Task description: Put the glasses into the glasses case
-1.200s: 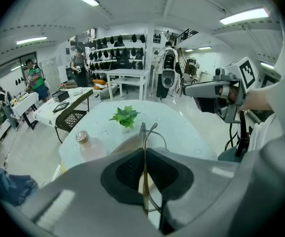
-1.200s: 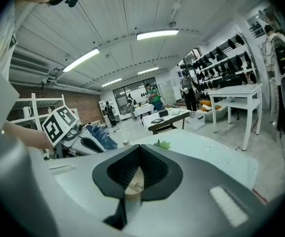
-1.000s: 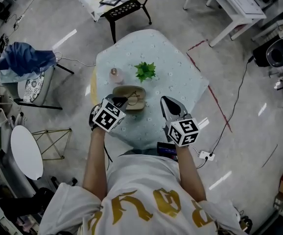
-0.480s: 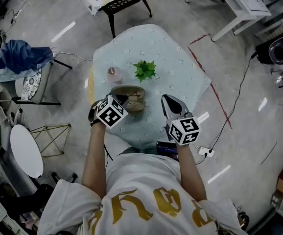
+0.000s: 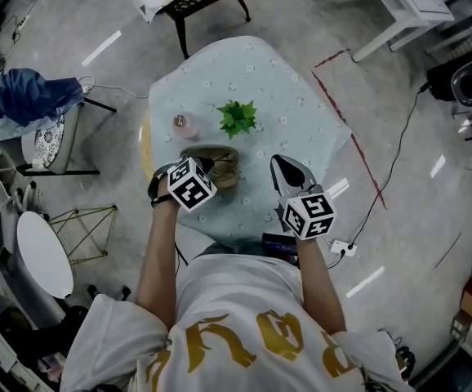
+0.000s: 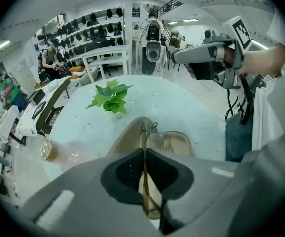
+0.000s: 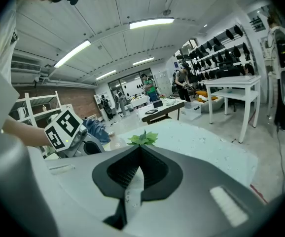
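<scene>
Left gripper view is where the glasses are seen pinched by one thin temple in the clenched left gripper, lenses pointing ahead just over the open case, while the right gripper, closed on nothing, is held right of the case; contact with the lining cannot be judged.

A person wears a white short-sleeved shirt with large gold lettering across it. The left gripper and right gripper are grey with black ribbed jaw linings; each bears a white cube with black square markers.
</scene>
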### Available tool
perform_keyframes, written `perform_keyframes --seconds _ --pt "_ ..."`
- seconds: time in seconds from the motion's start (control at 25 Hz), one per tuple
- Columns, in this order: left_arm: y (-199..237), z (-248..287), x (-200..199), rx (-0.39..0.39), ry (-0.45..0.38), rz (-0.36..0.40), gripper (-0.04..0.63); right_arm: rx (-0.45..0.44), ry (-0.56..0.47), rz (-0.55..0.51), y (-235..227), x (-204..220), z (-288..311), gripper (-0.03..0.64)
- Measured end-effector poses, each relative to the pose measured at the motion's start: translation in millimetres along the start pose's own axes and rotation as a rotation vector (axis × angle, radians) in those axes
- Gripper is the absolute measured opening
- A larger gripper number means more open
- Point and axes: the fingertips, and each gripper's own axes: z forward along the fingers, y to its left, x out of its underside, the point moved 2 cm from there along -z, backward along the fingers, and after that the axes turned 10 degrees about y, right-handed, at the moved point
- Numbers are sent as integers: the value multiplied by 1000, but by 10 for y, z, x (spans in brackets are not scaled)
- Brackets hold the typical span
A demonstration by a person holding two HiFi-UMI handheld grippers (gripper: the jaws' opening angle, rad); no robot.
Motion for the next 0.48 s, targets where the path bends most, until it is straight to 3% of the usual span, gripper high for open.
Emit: perform_keyframes --seconds 0.48 --pt "-20 221 -49 17 46 39 17 4 14 12 -131 11 40 25"
